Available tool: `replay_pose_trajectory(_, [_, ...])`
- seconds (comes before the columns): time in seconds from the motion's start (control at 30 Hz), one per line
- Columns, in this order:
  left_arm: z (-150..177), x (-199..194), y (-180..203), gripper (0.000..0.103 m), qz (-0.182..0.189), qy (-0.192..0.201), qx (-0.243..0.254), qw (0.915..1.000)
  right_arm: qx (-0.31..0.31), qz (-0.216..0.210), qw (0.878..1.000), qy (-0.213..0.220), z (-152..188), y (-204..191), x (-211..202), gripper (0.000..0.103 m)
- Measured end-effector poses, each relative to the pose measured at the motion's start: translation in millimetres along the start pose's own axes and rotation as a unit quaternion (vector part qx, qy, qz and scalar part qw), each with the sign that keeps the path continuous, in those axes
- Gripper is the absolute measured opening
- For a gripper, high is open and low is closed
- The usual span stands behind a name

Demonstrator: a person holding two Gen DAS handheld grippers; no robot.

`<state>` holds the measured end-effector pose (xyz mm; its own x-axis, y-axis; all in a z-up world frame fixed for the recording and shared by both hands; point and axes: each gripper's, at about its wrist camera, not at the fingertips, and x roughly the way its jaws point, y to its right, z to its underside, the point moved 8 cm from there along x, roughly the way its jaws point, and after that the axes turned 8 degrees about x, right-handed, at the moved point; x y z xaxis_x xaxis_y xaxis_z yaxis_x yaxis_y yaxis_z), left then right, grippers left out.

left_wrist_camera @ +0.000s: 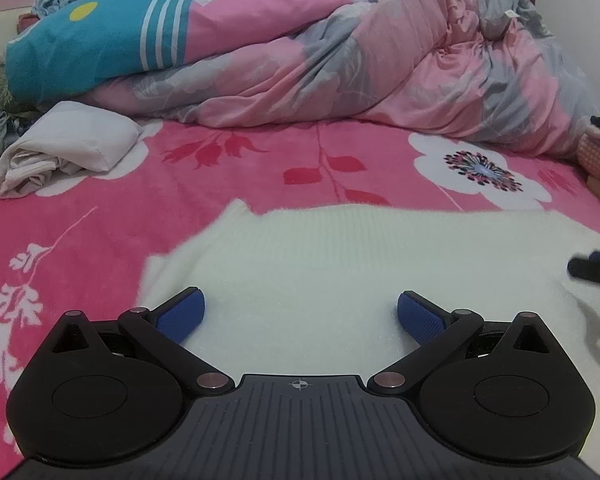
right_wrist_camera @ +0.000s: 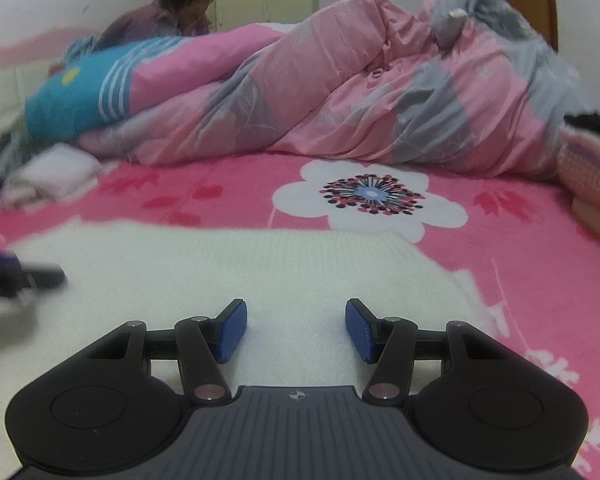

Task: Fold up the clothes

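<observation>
So the white knit sweater (left_wrist_camera: pixel 340 264) lies flat on the pink floral bedsheet (left_wrist_camera: pixel 100 208), right under both grippers. Left gripper (left_wrist_camera: pixel 301 314) is spread wide, right gripper (right_wrist_camera: pixel 296 330) spread narrower, neither pinching fabric.

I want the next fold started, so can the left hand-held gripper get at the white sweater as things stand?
Probably yes. The left hand-held gripper hangs open right over the white sweater, with nothing between its fingers and the knit. The right hand-held gripper is off to the side, out of the way.

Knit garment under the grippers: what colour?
Plain cream-white, ribbed knit garment; clearest in the left wrist view.
</observation>
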<state>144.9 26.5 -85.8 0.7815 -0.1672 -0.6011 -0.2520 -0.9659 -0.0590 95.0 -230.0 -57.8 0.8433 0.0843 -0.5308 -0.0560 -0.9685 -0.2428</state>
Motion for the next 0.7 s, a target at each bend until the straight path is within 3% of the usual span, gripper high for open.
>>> replay_pose_trajectory(0.07, [0.1, 0.8, -0.4, 0.103, 0.000, 0.000, 0.000, 1.0000, -0.001, -0.006, 1.000, 0.005, -10.8, -0.7, 2.7, 0.050])
replay_pose_trajectory(0.17, [0.9, 0.7, -0.4, 0.103, 0.000, 0.001, 0.001, 1.0000, -0.022, 0.024, 0.999, 0.003, -20.8, 10.5, 18.0, 0.044])
replay_pose_trajectory(0.23, [1.1, 0.7, -0.7, 0.103, 0.003, 0.002, 0.002, 1.0000, -0.006, 0.046, 0.999, -0.018, -21.9, 31.0, 32.6, 0.034])
replay_pose_trajectory(0.27, [1.2, 0.3, -1.1, 0.103, 0.005, 0.003, 0.002, 1.0000, 0.019, 0.044, 0.999, -0.024, -23.7, 41.3, 33.5, 0.019])
replay_pose_trajectory(0.3, [1.2, -0.3, -1.4, 0.103, 0.007, 0.004, 0.002, 1.0000, 0.046, 0.040, 0.998, -0.029, -25.7, 51.5, 33.5, 0.011])
replay_pose_trajectory(0.33, [0.8, -2.2, -1.3, 0.103, 0.008, 0.003, 0.006, 0.9999, 0.074, 0.036, 0.996, -0.034, -27.7, 61.7, 33.6, 0.010])
replay_pose_trajectory(0.43, [-4.4, -11.1, 3.5, 0.103, 0.004, 0.011, 0.036, 0.9993, 0.045, 0.045, 0.998, -0.018, -39.5, 54.3, 21.3, 0.012])
replay_pose_trajectory(0.5, [-10.1, -10.9, 7.9, 0.103, 0.012, 0.019, 0.047, 0.9987, 0.033, 0.016, 0.999, -0.023, -45.9, 38.9, 22.3, 0.012])
replay_pose_trajectory(0.6, [-19.1, -1.9, 9.3, 0.102, 0.033, 0.022, 0.034, 0.9986, 0.011, -0.011, 0.999, -0.044, -47.2, 16.8, 42.3, 0.013])
replay_pose_trajectory(0.7, [-21.1, 13.6, 2.8, 0.100, 0.048, 0.015, 0.008, 0.9987, 0.009, 0.003, 0.997, -0.071, -37.7, 20.4, 64.8, 0.011])
